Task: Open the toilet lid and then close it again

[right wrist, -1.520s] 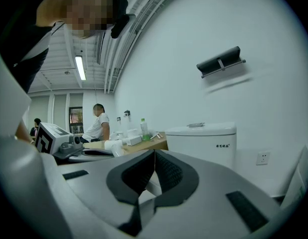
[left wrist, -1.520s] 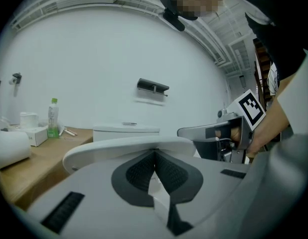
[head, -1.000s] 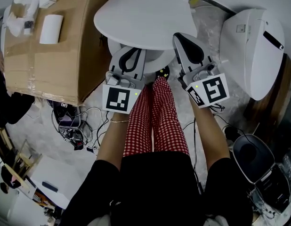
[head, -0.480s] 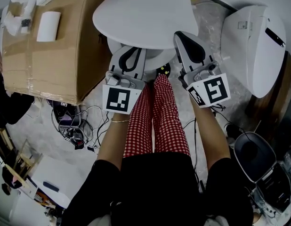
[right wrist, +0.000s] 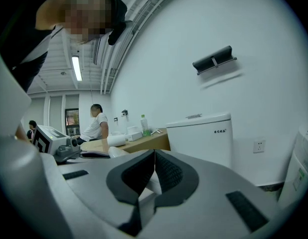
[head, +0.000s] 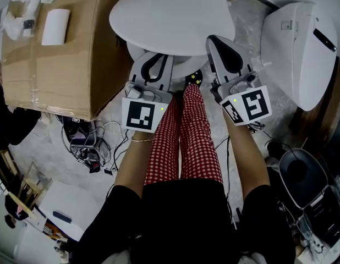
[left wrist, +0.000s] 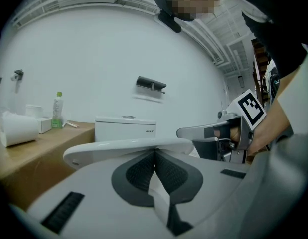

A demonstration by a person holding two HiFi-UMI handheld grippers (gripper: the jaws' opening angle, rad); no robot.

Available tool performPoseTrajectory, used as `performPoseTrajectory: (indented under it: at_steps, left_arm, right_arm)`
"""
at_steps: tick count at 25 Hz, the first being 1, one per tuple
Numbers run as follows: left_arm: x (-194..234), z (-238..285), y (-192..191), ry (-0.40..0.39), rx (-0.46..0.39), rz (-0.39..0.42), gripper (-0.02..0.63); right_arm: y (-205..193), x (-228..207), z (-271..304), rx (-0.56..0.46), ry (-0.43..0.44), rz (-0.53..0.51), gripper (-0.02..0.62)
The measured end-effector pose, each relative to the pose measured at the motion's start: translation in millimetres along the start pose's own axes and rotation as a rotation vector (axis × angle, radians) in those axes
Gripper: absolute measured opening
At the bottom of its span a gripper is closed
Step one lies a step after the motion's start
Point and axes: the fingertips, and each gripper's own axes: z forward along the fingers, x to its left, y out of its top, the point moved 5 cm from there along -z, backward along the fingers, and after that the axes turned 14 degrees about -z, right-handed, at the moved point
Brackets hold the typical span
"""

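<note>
The left gripper [head: 158, 60] and the right gripper [head: 214, 43], both with jaws pressed together on nothing, have shifted slightly at the front edge of the toilet lid [head: 170, 15]. The lid looks a little nearer, so I judge the lifting has only just begun.

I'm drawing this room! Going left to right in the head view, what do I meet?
White paper roll on the brown cardboard box → grey left gripper → grey right gripper → second white toilet at the right.

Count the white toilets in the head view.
2. One toilet is directly ahead at top centre; a second toilet stands at the right edge. More may be hidden outside the frame.
</note>
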Motion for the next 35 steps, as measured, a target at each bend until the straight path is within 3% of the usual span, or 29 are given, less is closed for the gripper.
performPoseTrajectory:
  at_steps: [15,27,35]
  left_arm:
    - [-1.5,-0.6,-3.3,0.035,0.006,-0.022,0.008]
    - [-3.2,-1.9,-6.1,0.069,-0.016,-0.021,0.008]
    - [-3.9,-4.3,-11.0,0.055,-0.013,-0.010,0.008]
  right_arm:
    - [-4.1,7.4,-20.1,0.032,0.030,0.021,0.020]
    - [-29.6,25.5,-38.1,0.080,0.090,0.040,0.020]
    - [-42.9,27.1,-29.9,0.069,0.072,0.093,0.020]
